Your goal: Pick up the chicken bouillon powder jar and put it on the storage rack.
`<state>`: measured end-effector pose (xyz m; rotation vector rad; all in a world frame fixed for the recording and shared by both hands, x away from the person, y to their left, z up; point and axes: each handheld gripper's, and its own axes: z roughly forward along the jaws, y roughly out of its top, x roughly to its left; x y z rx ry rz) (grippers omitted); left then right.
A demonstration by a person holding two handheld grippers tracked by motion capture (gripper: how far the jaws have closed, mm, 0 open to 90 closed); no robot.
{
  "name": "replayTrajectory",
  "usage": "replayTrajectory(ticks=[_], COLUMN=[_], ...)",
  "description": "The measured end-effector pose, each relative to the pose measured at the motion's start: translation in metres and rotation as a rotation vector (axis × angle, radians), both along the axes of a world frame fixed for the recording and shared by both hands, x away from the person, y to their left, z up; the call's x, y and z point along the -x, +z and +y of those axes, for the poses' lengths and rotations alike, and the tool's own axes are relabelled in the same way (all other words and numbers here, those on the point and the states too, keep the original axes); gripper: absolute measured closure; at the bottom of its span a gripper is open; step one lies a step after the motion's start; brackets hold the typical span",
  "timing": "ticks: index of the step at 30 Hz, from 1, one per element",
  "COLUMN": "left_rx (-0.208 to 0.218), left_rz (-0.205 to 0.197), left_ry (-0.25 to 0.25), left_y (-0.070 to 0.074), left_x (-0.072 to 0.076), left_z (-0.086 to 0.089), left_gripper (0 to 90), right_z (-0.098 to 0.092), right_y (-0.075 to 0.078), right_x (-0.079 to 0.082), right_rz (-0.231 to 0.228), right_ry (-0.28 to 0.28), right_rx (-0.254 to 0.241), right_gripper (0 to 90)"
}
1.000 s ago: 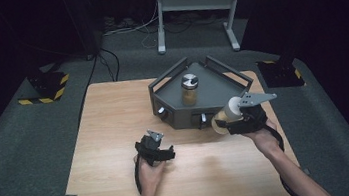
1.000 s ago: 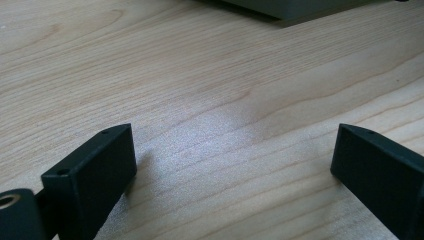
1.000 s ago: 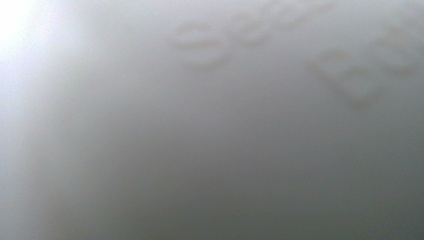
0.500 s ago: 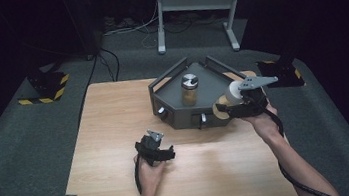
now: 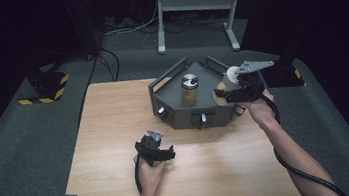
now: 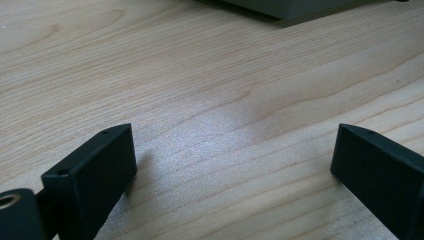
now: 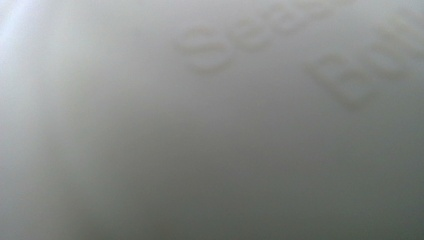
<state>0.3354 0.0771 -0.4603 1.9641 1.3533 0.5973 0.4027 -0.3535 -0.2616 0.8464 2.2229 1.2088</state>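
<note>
So the wooden worktop (image 5: 116,135) carries a grey tray (image 5: 174,115) with angled walls near its far right. A jar (image 5: 190,90) with a silver lid and tan contents stands upright inside the tray. Over the tray's right end, the right tongs (image 5: 229,88) are clenched on a white bottle (image 5: 233,76), held up off the surface; up close its side shows blurry raised lettering. Nearer the front edge, the left tongs (image 6: 232,160) sit spread wide over bare wood, gripping nothing.
</note>
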Motion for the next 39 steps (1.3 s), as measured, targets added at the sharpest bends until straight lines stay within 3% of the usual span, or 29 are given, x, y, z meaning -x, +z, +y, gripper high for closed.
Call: replayTrajectory(ticks=[21, 39], left_rx=[0.001, 0.000], left_rz=[0.000, 0.000], left_ry=[0.000, 0.000], left_y=[0.000, 0.000], left_x=[0.000, 0.000], left_z=[0.000, 0.000], left_gripper=[4.3, 4.3], right_z=[0.022, 0.029], right_y=[-0.006, -0.015], right_x=[-0.038, -0.055], right_rz=[0.073, 0.125], right_ry=[-0.081, -0.110], right_rx=[0.052, 0.072], right_gripper=[30.5, 30.6])
